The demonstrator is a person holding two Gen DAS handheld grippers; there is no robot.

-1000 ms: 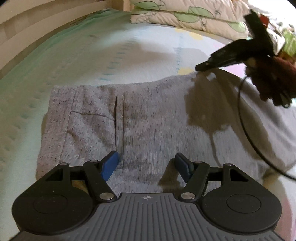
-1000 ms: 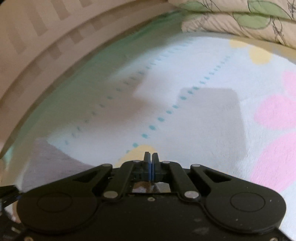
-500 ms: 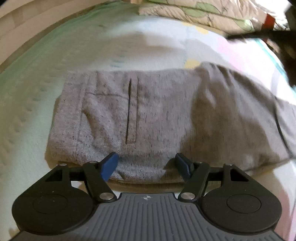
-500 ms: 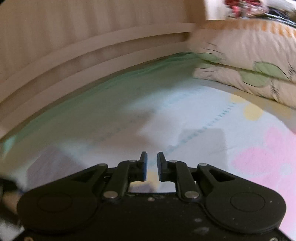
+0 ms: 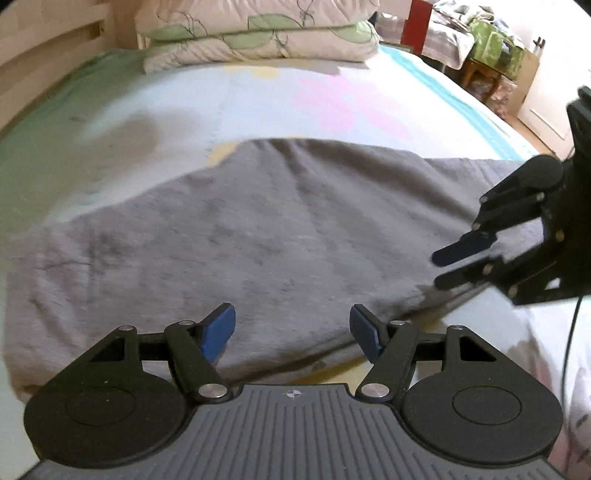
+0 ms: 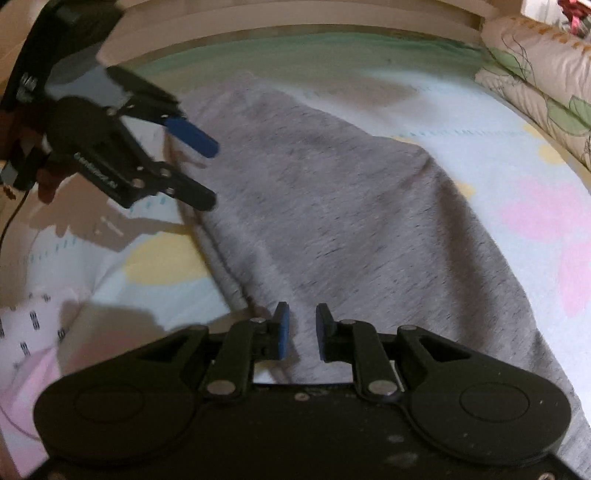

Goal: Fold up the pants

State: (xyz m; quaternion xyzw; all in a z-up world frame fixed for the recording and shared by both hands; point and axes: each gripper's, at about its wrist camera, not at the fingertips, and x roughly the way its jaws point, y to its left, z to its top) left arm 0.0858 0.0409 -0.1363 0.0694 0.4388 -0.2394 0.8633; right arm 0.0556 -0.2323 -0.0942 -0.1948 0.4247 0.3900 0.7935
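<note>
Grey pants [image 5: 277,221] lie flat across the bed, wrinkled in the middle. Low over their near edge, my left gripper [image 5: 291,325] is open, its blue pads wide apart and empty. In the right wrist view it shows at the upper left as the left gripper [image 6: 210,173], over the pants' edge. My right gripper [image 6: 301,321] hovers above the grey pants [image 6: 332,206]; its jaws are opening, a narrow gap shows between the pads, and nothing is pinched. The left wrist view catches the right gripper [image 5: 437,270] at the right, above the fabric.
Leaf-print pillows [image 5: 258,37] are stacked at the head of the bed. A wooden bed rail [image 6: 258,22] runs along the far side. The pastel sheet [image 5: 332,96] stretches beyond the pants. Furniture [image 5: 491,55] stands past the bed. A black cable [image 5: 569,350] hangs at the right.
My right gripper went from shut to slightly open and swung from bare sheet to above the pants. The left view panned right along the pants; the pocket end left the frame.
</note>
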